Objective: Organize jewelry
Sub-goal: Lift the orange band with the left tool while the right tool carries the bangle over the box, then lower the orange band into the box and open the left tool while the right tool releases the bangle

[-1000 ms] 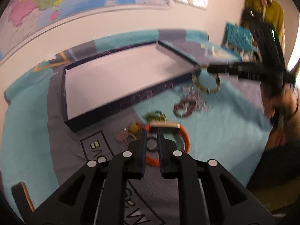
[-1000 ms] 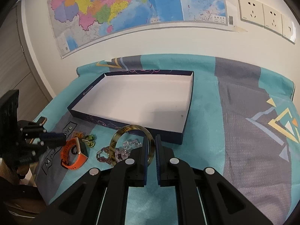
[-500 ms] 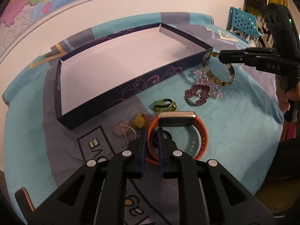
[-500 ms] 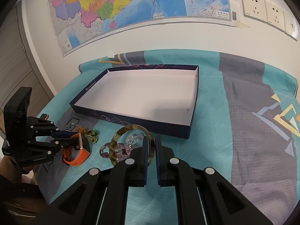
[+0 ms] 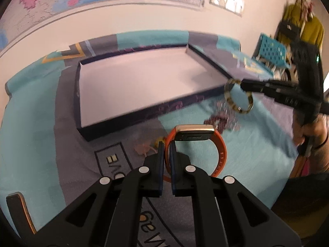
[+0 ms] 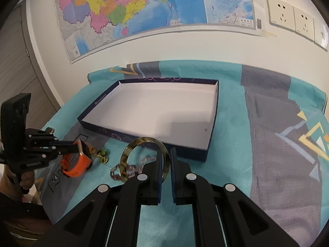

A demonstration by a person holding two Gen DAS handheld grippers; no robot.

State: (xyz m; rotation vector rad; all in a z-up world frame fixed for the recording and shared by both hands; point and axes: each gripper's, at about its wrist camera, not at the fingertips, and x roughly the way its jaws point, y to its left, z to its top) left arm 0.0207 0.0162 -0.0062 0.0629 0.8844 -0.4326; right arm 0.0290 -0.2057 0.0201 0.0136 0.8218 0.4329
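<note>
Two tongs each pinch one piece above the cloth. Left tongs (image 5: 167, 154) grip the strap of the orange watch (image 5: 205, 144); right tongs (image 6: 165, 160) grip the mottled bangle (image 6: 131, 154), which hangs upright. Ahead of both tongs lies the box (image 6: 211, 131), white inside and shallow, its long side across their line. Right tongs appear nearer to its wall.

Orange watch (image 5: 197, 142) and mottled bangle (image 6: 144, 156) aloft beside tray (image 6: 213, 123)

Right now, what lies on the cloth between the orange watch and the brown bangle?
In the right wrist view, a green-yellow trinket and a dark red bead bracelet lie between the orange watch and the brown bangle.
</note>
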